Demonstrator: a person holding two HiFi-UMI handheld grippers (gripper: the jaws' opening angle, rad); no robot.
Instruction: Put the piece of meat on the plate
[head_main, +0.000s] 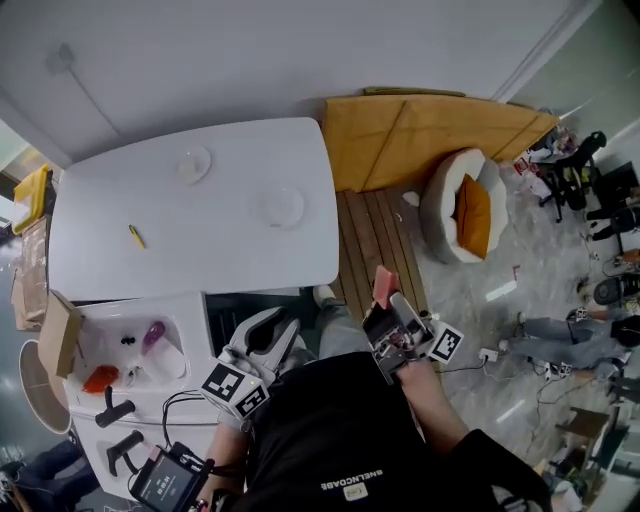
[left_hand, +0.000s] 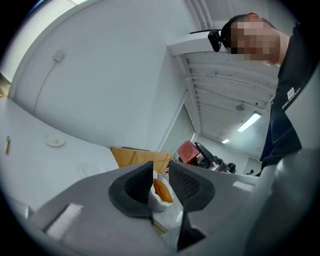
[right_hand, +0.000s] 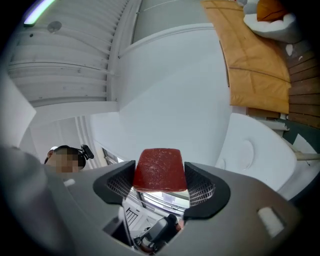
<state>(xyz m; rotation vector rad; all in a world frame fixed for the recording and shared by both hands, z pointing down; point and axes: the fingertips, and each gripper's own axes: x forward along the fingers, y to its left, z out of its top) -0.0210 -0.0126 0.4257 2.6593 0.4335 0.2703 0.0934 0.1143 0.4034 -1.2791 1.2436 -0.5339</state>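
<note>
Meat (right_hand: 159, 169) is sitting pinched between the right gripper's (right_hand: 160, 186) jaws, beyond the table's (head_main: 150, 215) near right corner; the plate (head_main: 281, 207) is lying by the table's right edge; the left gripper's (left_hand: 161, 184) jaws are standing slightly apart, empty

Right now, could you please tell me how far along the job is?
Pickup looks done: the right gripper has its jaws clamped on the piece of meat, off any surface. The plate on the white table is bare. Left: carry the meat over and set it down.
</note>
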